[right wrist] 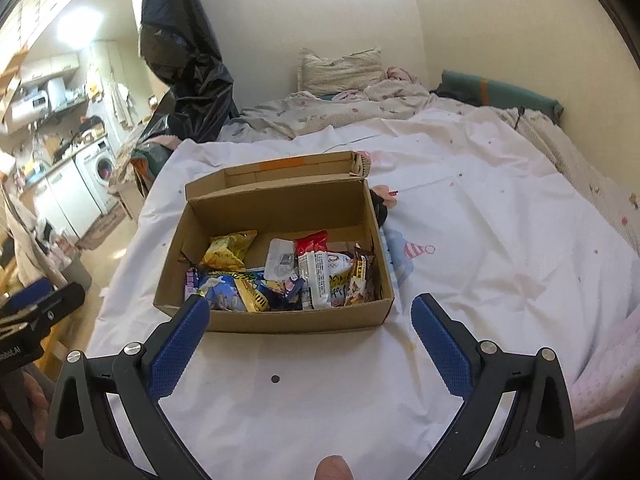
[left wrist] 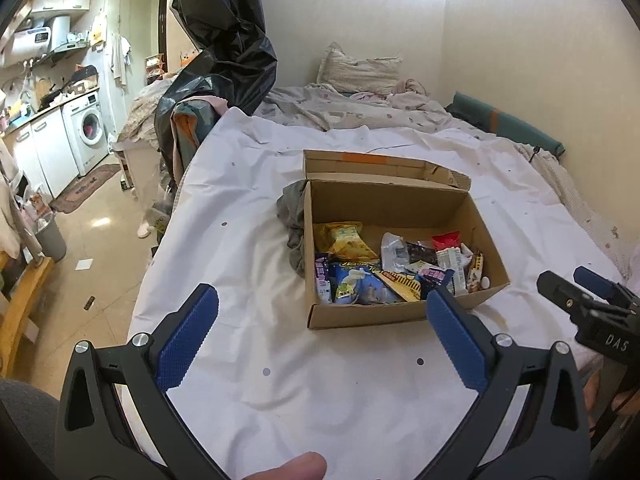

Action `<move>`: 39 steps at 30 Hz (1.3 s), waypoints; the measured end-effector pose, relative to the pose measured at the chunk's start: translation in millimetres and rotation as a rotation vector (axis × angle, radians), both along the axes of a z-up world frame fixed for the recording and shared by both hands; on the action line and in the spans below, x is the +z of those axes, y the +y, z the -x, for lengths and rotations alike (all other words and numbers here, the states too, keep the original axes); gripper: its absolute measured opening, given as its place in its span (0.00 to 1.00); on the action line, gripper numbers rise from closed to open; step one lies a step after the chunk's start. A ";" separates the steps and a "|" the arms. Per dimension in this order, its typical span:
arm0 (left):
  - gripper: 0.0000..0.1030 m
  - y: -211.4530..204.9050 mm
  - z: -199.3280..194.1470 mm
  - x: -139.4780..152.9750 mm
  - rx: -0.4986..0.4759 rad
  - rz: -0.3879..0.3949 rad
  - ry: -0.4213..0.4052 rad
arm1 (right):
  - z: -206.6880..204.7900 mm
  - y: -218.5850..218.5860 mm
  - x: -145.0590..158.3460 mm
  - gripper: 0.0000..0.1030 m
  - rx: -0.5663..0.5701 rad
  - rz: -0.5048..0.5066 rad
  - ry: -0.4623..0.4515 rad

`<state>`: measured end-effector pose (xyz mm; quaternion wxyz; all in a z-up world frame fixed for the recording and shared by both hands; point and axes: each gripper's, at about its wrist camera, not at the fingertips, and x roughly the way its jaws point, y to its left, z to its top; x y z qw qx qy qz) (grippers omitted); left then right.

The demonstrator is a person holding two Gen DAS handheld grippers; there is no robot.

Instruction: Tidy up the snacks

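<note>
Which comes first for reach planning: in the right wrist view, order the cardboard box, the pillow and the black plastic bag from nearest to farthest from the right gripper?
1. Cardboard box: just ahead of the right gripper, on the bed.
2. Black plastic bag: far left, beside the bed.
3. Pillow: at the bed's head, by the wall.

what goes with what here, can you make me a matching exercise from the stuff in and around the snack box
Things:
1. yellow snack bag
2. red packet
3. grey cloth
4. cardboard box

Places or states:
A. outside the box, against its left wall
B. lid open, on the white sheet
C. inside, back left
D. inside, back, right of the middle

Pairs: 1-C, 2-D, 3-A, 4-B
</note>
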<state>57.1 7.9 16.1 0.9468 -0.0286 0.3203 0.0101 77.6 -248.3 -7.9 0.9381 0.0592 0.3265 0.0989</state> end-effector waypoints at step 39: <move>1.00 -4.8 -7.2 -6.4 -0.008 0.009 0.034 | -2.8 18.0 -4.6 1.00 0.014 0.070 -0.031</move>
